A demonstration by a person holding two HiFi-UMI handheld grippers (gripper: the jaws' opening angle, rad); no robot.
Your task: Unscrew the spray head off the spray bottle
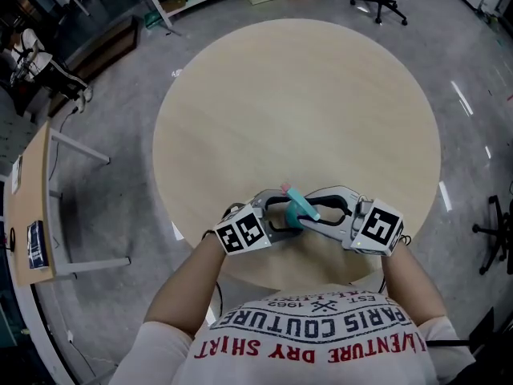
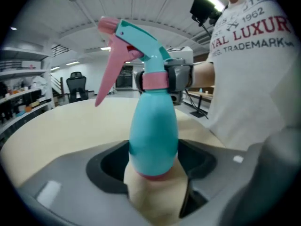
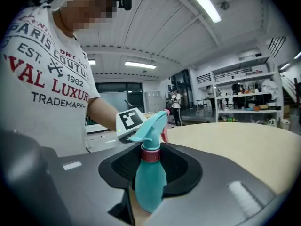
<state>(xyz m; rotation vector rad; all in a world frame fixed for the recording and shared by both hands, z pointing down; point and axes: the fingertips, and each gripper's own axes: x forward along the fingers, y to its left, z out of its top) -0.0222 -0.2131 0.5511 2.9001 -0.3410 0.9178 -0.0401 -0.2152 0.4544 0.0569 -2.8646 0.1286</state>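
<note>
Spray bottle clamped in left claw, right claw pinching its pink collar (claws facing, above table)

spray bottle: smooth plastic, soft sheen
spray head: smooth, glossy plastic
table: pale wood-look top, matt
left gripper: matt grey plastic

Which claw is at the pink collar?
The right claw: it closes around the pink collar, while the left claw grips the teal body lower down.
</note>
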